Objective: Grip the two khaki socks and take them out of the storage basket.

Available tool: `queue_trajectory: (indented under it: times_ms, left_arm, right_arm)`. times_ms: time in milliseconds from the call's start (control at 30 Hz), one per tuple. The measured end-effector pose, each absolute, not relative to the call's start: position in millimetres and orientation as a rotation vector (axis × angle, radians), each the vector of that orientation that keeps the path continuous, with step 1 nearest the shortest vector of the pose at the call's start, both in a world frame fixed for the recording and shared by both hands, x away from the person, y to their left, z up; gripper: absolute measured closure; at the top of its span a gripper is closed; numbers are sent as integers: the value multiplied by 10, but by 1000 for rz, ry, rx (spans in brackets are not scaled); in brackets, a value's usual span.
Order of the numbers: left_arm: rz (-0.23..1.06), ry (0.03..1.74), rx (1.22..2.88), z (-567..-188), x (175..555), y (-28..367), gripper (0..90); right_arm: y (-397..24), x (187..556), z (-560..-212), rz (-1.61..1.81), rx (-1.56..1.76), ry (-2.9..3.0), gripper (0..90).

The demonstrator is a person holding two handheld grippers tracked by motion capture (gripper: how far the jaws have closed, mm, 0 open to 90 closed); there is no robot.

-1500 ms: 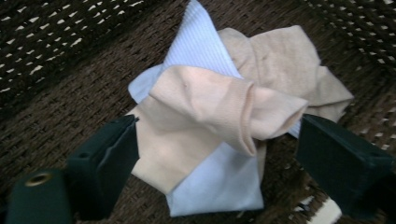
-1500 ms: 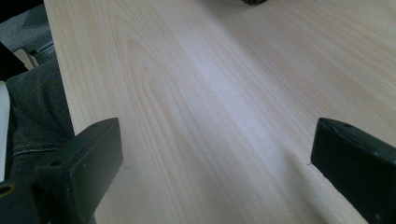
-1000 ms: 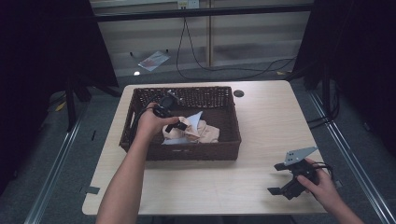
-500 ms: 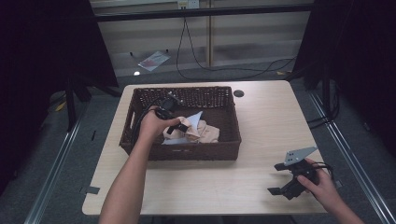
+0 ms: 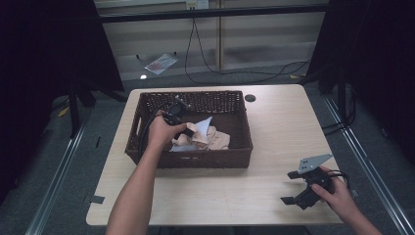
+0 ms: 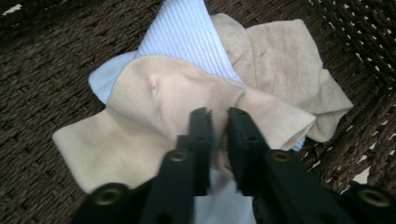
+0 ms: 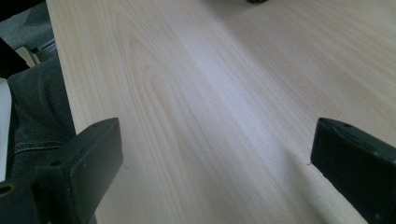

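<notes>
A dark woven basket (image 5: 230, 147) sits on the light wooden bench (image 5: 274, 122), a little toward nine o'clock from the bench's middle. Inside it lies a small heap of cloth: a beige cloth (image 6: 154, 116) on top, a pale blue ribbed cloth (image 6: 182, 32) under it and poking out toward twelve o'clock in the left gripper view, and a second beige cloth (image 6: 285, 60) at about two o'clock from the first. In the high view the heap lies in the basket's half nearer the person, near its middle.

The left hand (image 5: 161, 132) reaches into the basket with the left gripper (image 6: 217, 140). Its jaws stand nearly together, pinching a raised fold of the top beige cloth between them, with a thin gap left.

The right hand (image 5: 337, 193) rests at the bench's five o'clock corner, well apart from the basket, holding the right gripper (image 5: 293, 188) low over the wood. In the right gripper view (image 7: 215, 172) its jaws stand wide apart with only bare bench between them. A grey plate (image 5: 313, 161) sits on top of this gripper.

A small dark round disc (image 5: 250, 98) lies on the bench just beyond the basket's far right corner, at about one o'clock from it. Cables (image 5: 235, 73) trail across the floor beyond the bench.
</notes>
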State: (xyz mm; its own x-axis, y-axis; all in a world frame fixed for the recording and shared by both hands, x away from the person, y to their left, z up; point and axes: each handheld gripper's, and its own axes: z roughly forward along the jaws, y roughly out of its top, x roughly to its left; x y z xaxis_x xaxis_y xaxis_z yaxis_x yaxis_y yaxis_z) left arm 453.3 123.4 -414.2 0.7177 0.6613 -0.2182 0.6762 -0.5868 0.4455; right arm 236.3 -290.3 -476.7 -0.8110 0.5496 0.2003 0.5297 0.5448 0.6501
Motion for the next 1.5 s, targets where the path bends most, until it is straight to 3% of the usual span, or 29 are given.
queue_trajectory:
  times_ms: [333, 900, 1500]
  left_arm:
    - [-63, 1044, 2359, -3917, 4515, 1353, 880]
    - [-82, 1131, 2342, -3227, 4489, 1554, 889]
    - [-113, 1104, 2323, -2588, 4409, 1629, 889]
  right_arm:
    - [-2903, 2363, -4766, 1137, 958, 2738, 23]
    - [-2909, 2365, -4761, 1156, 959, 2736, 23]
    - [-2910, 2368, -4760, 1166, 958, 2736, 23]
